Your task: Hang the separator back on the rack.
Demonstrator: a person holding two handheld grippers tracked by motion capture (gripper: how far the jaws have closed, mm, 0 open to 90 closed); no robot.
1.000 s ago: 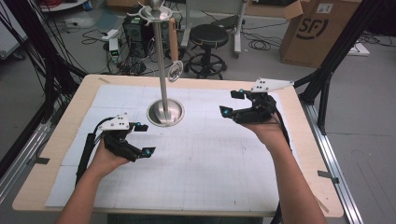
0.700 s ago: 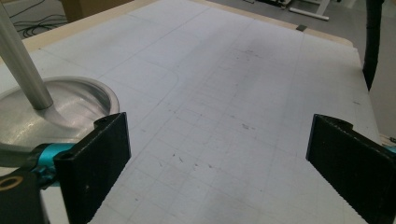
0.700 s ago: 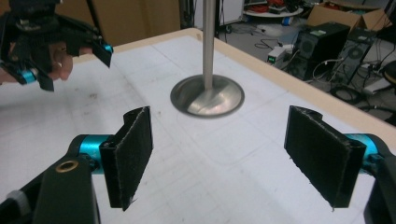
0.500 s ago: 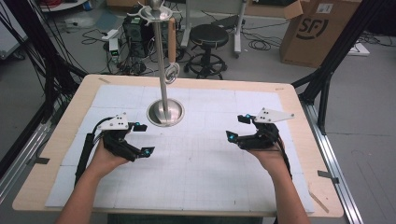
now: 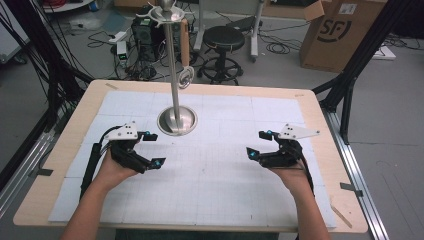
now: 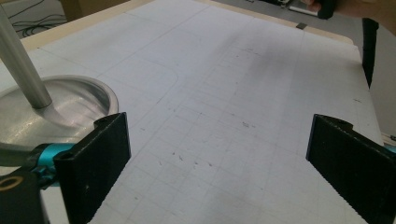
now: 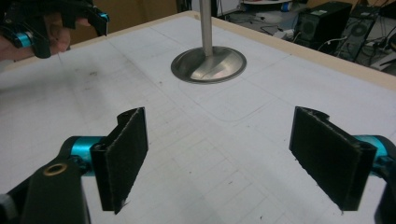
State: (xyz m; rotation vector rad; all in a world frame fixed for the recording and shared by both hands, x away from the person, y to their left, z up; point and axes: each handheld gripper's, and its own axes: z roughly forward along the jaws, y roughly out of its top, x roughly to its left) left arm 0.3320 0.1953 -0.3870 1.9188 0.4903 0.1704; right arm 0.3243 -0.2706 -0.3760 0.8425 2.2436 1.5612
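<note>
A metal stand (image 5: 177, 120) with a round base and a tall pole rises at the back middle of the table, and a small ring (image 5: 186, 77) hangs from the pole. My left gripper (image 5: 156, 149) rests low on the white mat, just left of and in front of the base, open and empty. My right gripper (image 5: 256, 143) sits low at the right, pointing left; its jaws have just been opening and nothing is between them. The left gripper (image 6: 219, 163) view has the base (image 6: 60, 107) at its left. From the right gripper (image 7: 224, 154) view the base (image 7: 208, 65) lies ahead.
A white gridded mat (image 5: 215, 175) covers the wooden table (image 5: 345, 220). Beyond the far edge, on the floor, stand a black stool (image 5: 224, 40), a cardboard box (image 5: 340, 35), a computer case (image 5: 145, 30) and loose cables. Black frame posts flank both sides.
My right gripper has come down and toward the front from the back right of the table, and its jaws stand wider. The left gripper has stayed put.
</note>
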